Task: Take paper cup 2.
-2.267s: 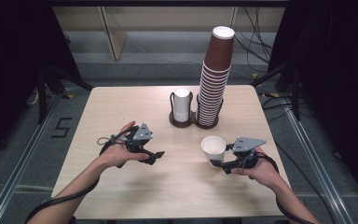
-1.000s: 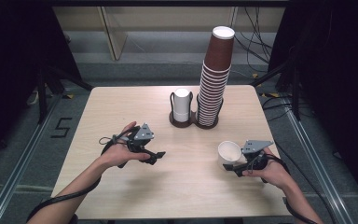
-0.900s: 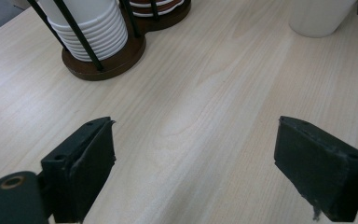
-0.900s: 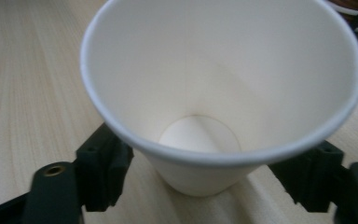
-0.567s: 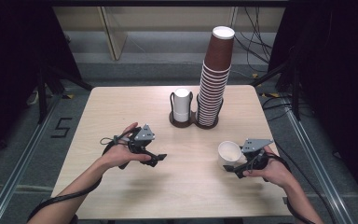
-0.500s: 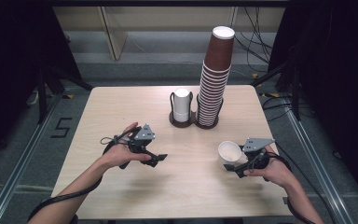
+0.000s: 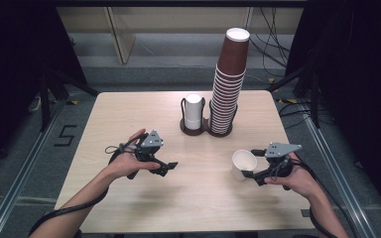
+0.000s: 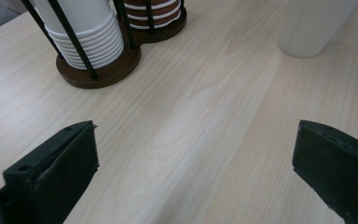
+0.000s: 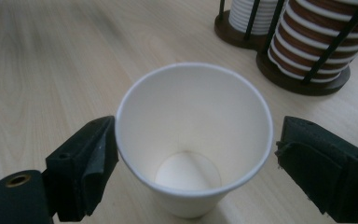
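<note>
A white paper cup (image 7: 243,164) stands upright on the table at the front right. My right gripper (image 7: 252,177) is around it, and its jaws have just been opening. In the right gripper view the cup (image 9: 193,140) sits between the two black jaws; the left one is beside the rim and a gap shows at the right one. My left gripper (image 7: 166,168) rests at the front left. Its jaws have also just been opening and hold nothing, with bare wood between them (image 8: 193,163). The cup's base (image 8: 312,23) shows far off there.
A brown two-slot cup holder (image 7: 206,130) stands at the table's back middle. It carries a short stack of white cups (image 7: 194,111) and a tall stack of brown cups (image 7: 228,79). Cables trail past the table's right edge.
The right gripper carried the white cup rightward and nearer the front, set it upright and spread its jaws off it. The left gripper's jaws widened; that hand stayed put.
</note>
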Demonstrator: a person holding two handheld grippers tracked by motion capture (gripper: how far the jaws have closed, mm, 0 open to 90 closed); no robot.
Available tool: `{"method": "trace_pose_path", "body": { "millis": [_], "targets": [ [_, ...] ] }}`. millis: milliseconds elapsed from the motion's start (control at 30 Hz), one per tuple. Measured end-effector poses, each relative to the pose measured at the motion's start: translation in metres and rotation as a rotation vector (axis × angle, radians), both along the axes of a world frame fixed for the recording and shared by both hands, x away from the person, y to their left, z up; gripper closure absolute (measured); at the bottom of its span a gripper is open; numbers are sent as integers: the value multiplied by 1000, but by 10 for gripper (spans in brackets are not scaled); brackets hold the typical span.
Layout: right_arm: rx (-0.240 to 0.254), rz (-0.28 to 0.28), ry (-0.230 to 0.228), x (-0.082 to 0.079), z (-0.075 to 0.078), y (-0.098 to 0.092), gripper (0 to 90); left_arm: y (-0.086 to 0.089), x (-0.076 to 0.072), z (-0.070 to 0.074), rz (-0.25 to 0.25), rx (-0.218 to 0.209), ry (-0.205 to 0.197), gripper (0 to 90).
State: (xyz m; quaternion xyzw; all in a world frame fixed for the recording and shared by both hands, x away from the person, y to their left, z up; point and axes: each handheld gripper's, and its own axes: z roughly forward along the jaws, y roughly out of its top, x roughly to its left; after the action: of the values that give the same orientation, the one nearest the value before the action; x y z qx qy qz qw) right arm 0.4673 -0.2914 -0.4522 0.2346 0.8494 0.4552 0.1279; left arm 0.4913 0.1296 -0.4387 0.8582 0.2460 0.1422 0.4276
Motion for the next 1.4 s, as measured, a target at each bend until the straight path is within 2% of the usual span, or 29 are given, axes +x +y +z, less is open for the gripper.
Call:
{"method": "trace_pose_path", "body": {
  "millis": [33,67,167,200,233,300,333,367,467,500,567,600,633,700,733,767,833,900,967,1000,1067,1133,1267,1400],
  "targets": [
    [4,4,-15,1,3,0,130,0,0,0,1,-8,-1,0],
    [12,2,-3,1,5,1,130,1,0,1,5,-4,-7,0],
    [30,10,-35,3,13,1,130,-1,0,3,14,-44,2,0],
    [46,8,-18,2,14,2,130,-1,0,5,12,-49,3,0],
    [42,14,-43,3,16,2,130,-2,1,6,14,-56,-2,0],
    [63,17,-35,2,19,2,130,-4,3,8,13,-72,-7,0],
    [67,11,-46,3,20,2,131,-5,4,10,13,-82,-10,0],
    [90,-3,-46,4,23,2,134,-7,6,11,16,-89,-15,3],
    [104,-26,-44,5,26,1,142,-13,8,17,17,-103,-38,6],
    [107,-34,-67,8,28,1,146,-14,10,20,16,-101,-41,9],
    [123,-67,-72,9,32,1,148,-19,14,24,20,-129,-64,11],
    [140,-85,-83,11,33,2,148,-21,17,27,21,-131,-72,14],
    [126,-93,-83,13,35,2,148,-23,19,30,23,-139,-79,17],
    [134,-118,-114,18,39,4,149,-29,25,36,27,-159,-100,18],
    [145,-138,-107,18,42,5,149,-32,28,39,28,-168,-110,18],
    [143,-149,-125,21,45,5,150,-34,30,43,30,-179,-118,18],
    [172,-178,-132,26,50,8,151,-41,36,49,32,-194,-135,18],
    [196,-189,-139,32,57,10,151,-48,41,55,32,-199,-154,18],
    [214,-216,-177,41,70,13,151,-55,46,62,28,-205,-171,17],
    [214,-216,-177,41,70,13,151,-59,49,65,24,-207,-183,17],
    [232,-239,-169,45,80,16,151,-67,55,71,18,-213,-198,17],
    [248,-261,-187,52,90,19,151,-74,61,77,17,-218,-213,17],
    [270,-286,-228,65,110,25,151,-87,72,88,25,-236,-234,17],
    [297,-314,-246,77,130,31,150,-98,84,98,42,-251,-251,17]
  ]
}}
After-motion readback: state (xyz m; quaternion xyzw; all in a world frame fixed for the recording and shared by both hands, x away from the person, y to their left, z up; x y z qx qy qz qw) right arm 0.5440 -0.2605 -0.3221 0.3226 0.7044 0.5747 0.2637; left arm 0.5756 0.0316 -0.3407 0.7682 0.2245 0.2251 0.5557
